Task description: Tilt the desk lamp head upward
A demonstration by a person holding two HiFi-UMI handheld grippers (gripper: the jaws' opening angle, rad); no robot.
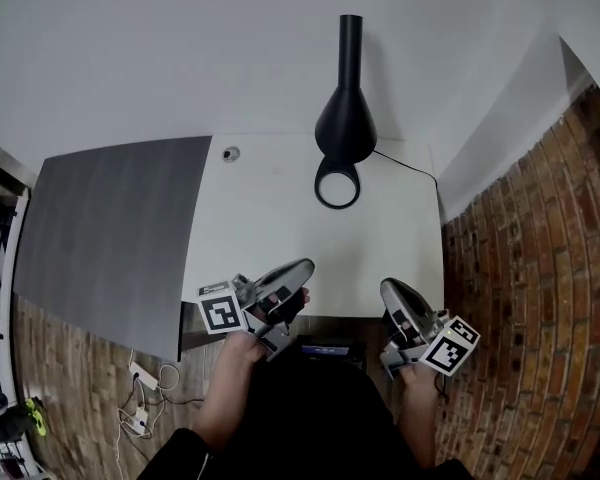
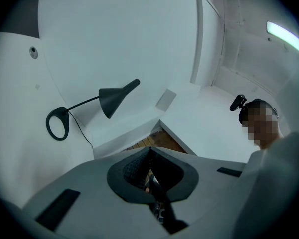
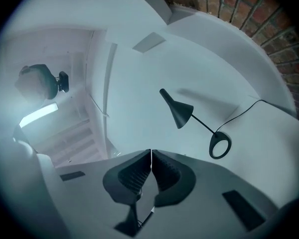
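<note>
meanwhile, the left gripper and right gripper hover at the white table's near edge, jaws shut and empty, well apart from the black desk lamp at its far edge; a closed-jaw shove could slide the ring base.

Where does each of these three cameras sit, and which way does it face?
Head view: worn by the person, facing steeply down at the white desk and black desk lamp; forearms, left gripper and right gripper show.
Left gripper view: on the left gripper, facing along its shut jaws toward the lamp; the person's head shows at right.
Right gripper view: on the right gripper, likewise facing the lamp; the head shows at left.
Shared: all three see the lamp.
</note>
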